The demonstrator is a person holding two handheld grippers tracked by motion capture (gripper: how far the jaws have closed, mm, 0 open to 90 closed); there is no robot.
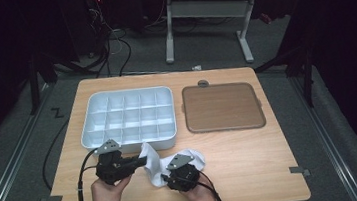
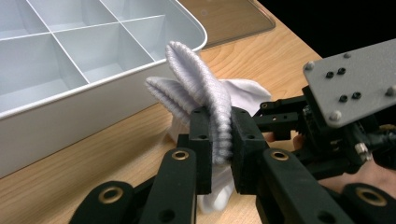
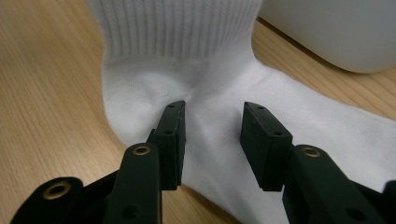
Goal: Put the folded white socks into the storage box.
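Observation:
A white sock (image 1: 153, 162) lies on the wooden table just in front of a white compartment tray (image 1: 130, 146). My left gripper (image 1: 141, 160) is shut on the sock's ribbed cuff (image 2: 205, 93) and holds it up off the table, close to the tray wall (image 2: 70, 116). The left gripper (image 2: 219, 137) has the cuff folded between its pads. My right gripper (image 1: 167, 175) is low over the sock's smooth ankle part (image 3: 215, 121). In its own view the right gripper (image 3: 212, 135) stands open, the fabric lying flat between the two jaws.
A brown flat lid (image 1: 222, 107) with rounded corners lies to the right of the tray. The tray's compartments (image 2: 93, 51) hold nothing. Bare table (image 1: 258, 162) stretches to the right of my hands. A desk frame and cables stand on the floor beyond the table.

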